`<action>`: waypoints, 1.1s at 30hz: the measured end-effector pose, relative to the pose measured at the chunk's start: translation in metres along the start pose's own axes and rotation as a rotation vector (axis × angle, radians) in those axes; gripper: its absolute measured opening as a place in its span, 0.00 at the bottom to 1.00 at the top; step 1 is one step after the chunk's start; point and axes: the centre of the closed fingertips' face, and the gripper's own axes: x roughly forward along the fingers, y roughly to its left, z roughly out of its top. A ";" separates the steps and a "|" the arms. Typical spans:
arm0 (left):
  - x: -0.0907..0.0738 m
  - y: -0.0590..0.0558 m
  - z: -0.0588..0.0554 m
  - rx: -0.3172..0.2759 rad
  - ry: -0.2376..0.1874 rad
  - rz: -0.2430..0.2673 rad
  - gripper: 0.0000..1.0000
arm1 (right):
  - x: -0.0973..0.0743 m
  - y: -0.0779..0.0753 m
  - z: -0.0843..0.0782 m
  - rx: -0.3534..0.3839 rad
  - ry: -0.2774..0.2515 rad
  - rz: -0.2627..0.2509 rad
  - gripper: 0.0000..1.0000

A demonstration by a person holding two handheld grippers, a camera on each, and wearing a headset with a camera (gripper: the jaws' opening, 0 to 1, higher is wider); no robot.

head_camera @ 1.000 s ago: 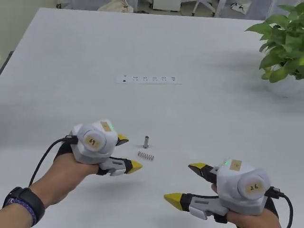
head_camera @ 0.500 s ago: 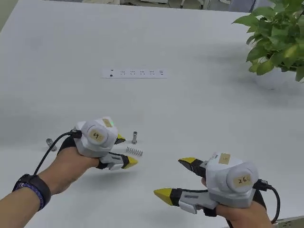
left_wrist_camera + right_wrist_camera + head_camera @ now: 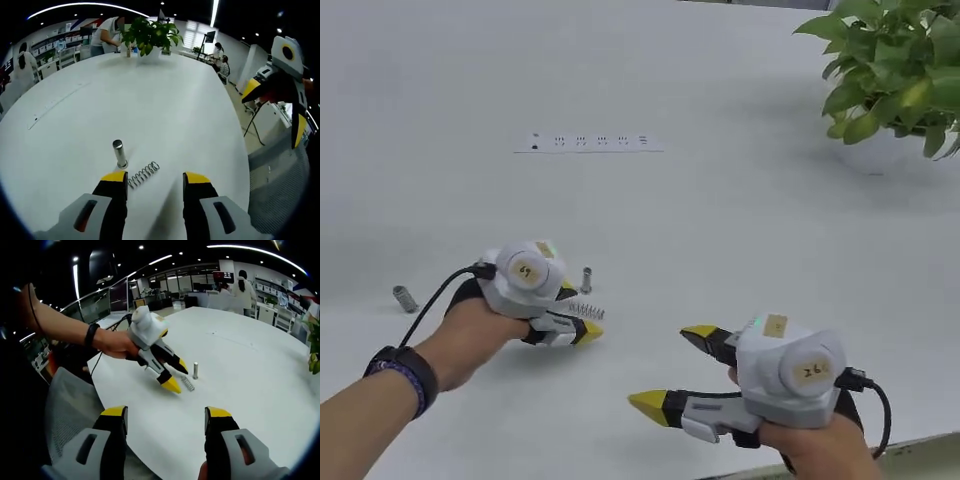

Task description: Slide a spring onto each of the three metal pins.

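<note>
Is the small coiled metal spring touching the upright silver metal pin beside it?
Apart. The left gripper view shows bare white table between the coiled metal spring and the base of the upright silver pin.

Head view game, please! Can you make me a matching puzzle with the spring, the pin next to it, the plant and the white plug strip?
Things:
1. spring
2. pin
3. plant
4. plug strip

How they look:
A. standing upright
B. green and leafy, far right
C. lying on its side
D. flat and white, far middle

Pairs: 1-C, 2-A, 3-B, 4-D
</note>
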 end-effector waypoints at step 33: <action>0.001 -0.003 -0.033 0.060 0.121 0.048 0.03 | 0.004 0.001 0.005 -0.004 -0.013 0.010 0.59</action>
